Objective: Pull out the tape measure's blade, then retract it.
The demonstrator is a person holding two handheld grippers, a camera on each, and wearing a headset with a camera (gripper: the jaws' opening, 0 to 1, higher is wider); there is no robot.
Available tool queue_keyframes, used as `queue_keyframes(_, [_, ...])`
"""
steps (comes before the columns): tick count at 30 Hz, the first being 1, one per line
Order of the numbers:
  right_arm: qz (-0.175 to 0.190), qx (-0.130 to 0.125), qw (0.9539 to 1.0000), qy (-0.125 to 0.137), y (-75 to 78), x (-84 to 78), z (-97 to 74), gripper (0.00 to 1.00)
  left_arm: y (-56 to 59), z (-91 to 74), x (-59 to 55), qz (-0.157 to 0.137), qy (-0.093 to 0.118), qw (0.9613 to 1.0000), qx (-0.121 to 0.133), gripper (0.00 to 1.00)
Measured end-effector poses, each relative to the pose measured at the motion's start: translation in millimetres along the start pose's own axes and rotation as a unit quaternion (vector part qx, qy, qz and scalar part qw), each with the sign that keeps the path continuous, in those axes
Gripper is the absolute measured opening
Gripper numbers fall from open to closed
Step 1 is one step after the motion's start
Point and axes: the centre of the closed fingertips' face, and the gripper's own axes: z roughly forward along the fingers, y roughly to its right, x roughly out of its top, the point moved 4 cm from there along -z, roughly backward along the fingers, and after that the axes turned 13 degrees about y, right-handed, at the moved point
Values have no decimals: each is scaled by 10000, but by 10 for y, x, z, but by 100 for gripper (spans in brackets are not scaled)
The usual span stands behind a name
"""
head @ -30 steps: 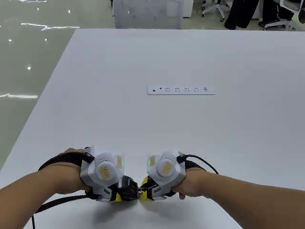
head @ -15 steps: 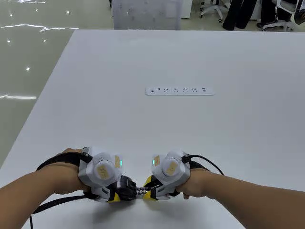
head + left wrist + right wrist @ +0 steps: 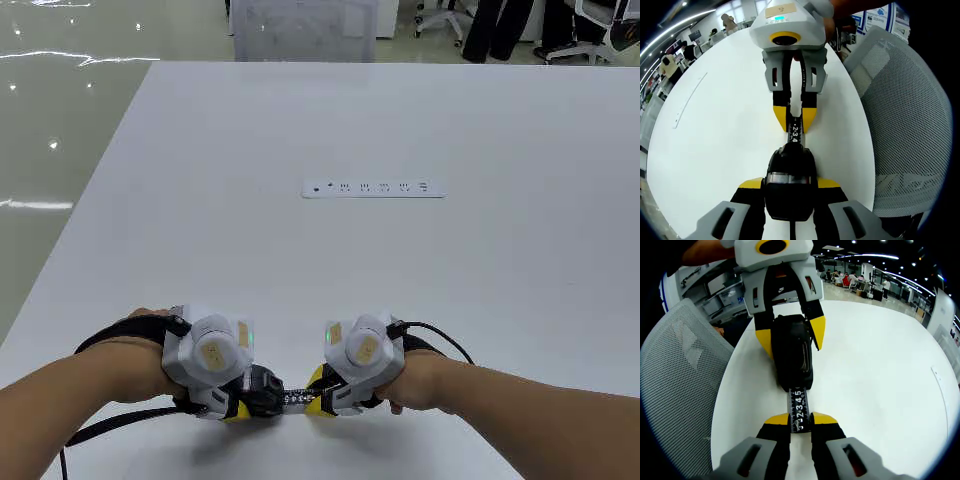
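Since a second ago the two grippers have drawn apart, and a short run of the black blade with white numerals [image 3: 297, 397] now bridges a gap that was almost closed. The left gripper [image 3: 244, 406] is clamped on the black, rounded plastic tape measure case [image 3: 790, 175], its yellow-tipped jaws pressing both flanks. The right gripper [image 3: 800, 421] has its jaws pinched narrow on the blade's free end, with the low numerals showing just ahead of them. All of this sits close to the near edge of the white table [image 3: 400, 280], roughly midway along it. The white power strip [image 3: 373, 188] lies well apart, towards the table's middle.

The step in hand looks like the early part of the pull-out. It probably goes best if the right gripper travels straight away from the case mouth, level with the table, so the blade neither twists nor kinks. The left gripper should hold the case still. For the retraction, walking the tip back slowly seems safer than letting it snap home.
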Motion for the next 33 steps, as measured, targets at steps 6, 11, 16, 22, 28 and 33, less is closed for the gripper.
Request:
queue_keyframes(6, [0,-22,10000,-7,4,-25,-8,13,8,0,-4,-1,19,10000,6,33])
queue_keyframes(11, [-37,-27,10000,-40,2,-43,-24,13,15,2,-11,-10,9,10000,14,34])
queue_keyframes(16, [7,-48,10000,-24,7,-56,-54,13,20,1,-9,-34,21,10000,30,34])
queue_keyframes(22, [33,-42,10000,-35,15,-76,-93,13,21,2,-9,-1,28,10000,13,34])
queue_keyframes(28, [33,-75,9999,-62,35,-113,-143,13,14,-1,-10,-8,18,10000,19,34])
queue_keyframes(33, [35,-97,9999,-59,46,-140,-186,13,7,-4,-6,-16,19,10000,25,34])
